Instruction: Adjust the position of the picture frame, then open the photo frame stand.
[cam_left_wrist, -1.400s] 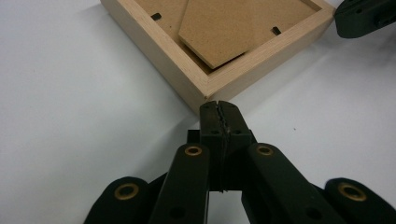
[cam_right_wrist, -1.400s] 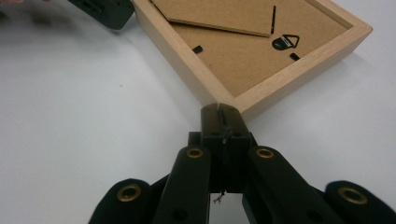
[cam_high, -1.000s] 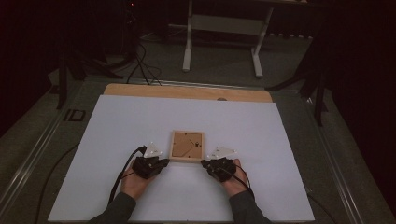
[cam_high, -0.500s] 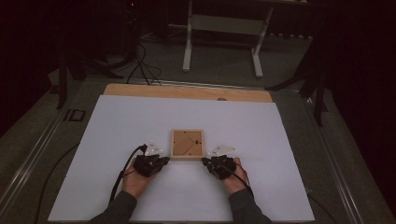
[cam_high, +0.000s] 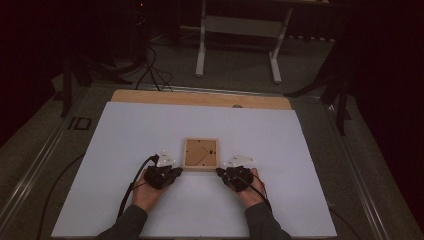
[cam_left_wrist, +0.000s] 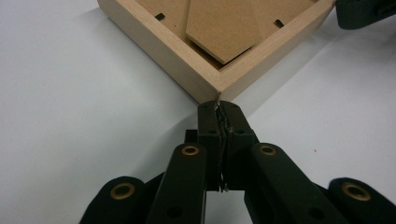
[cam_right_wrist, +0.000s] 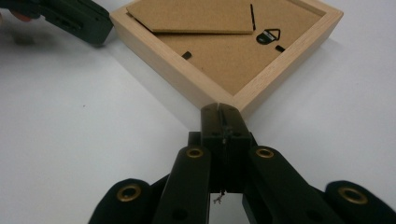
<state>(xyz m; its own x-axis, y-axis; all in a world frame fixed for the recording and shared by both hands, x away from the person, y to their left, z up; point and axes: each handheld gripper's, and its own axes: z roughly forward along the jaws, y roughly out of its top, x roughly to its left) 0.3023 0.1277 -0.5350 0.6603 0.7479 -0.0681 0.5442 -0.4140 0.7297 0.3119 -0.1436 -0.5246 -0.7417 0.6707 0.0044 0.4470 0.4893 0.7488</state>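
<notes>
– From above, where does the wooden frame (cam_high: 200, 154) lie?
– Face down in the middle of the white desk (cam_high: 125, 130), between the two hands. The left tool (cam_high: 176, 171) meets its near left corner, the right tool (cam_high: 220, 171) its near right corner.
– And along the left tool (cam_left_wrist: 219, 108)?
– Jaws pressed together, nothing between them, tips at the frame (cam_left_wrist: 163, 44) corner.
– Along the right tool (cam_right_wrist: 222, 112)?
– The same: jaws together, empty, tips at a corner of the frame (cam_right_wrist: 177, 70); the cardboard back (cam_right_wrist: 224, 56) carries a black hanger (cam_right_wrist: 267, 36).

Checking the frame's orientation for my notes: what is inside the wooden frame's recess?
The wooden frame lies back-up. Inside sit a brown backing board, a folded stand flap, a black hanger and small black retaining tabs. Whatever lies under the board is covered.
</notes>
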